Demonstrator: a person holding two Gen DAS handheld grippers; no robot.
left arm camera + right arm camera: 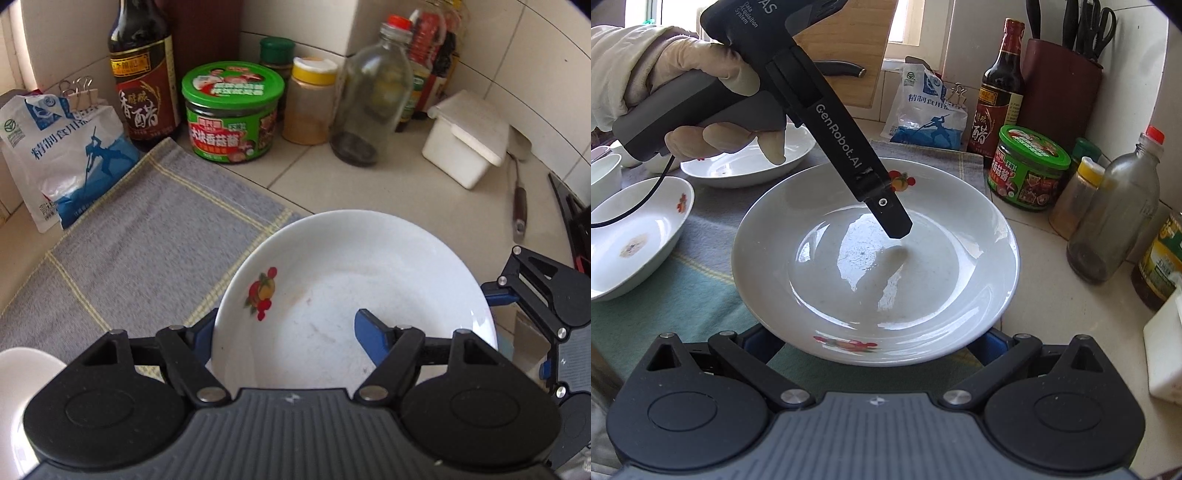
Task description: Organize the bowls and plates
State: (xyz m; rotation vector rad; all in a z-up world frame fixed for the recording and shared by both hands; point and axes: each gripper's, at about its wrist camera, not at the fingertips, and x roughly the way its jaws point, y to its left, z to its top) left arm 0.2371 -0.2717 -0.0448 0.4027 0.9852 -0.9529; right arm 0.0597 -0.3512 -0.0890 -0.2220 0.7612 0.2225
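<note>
The white plate (354, 291) is carried above the counter (388, 177), over the cloth's (147, 229) right edge; the left gripper (284, 332) clamps its rim, one finger inside the well and one outside, presumably to keep it level. The right gripper (875, 343) has its fingers beneath the near rim; whether they press it I cannot tell. A gloved hand (676, 74) holds the left gripper angled steeply down.

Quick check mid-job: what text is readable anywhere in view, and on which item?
"GenRobot.AI": shaft of the left claw tool.
"Data Acquisition System": same tool's body, small.
"香醋": vinegar bottle.
"精制食用": salt bag.
"大块香菇酱": green-lidded jar.
Other bottle labels: too blurred.
</note>
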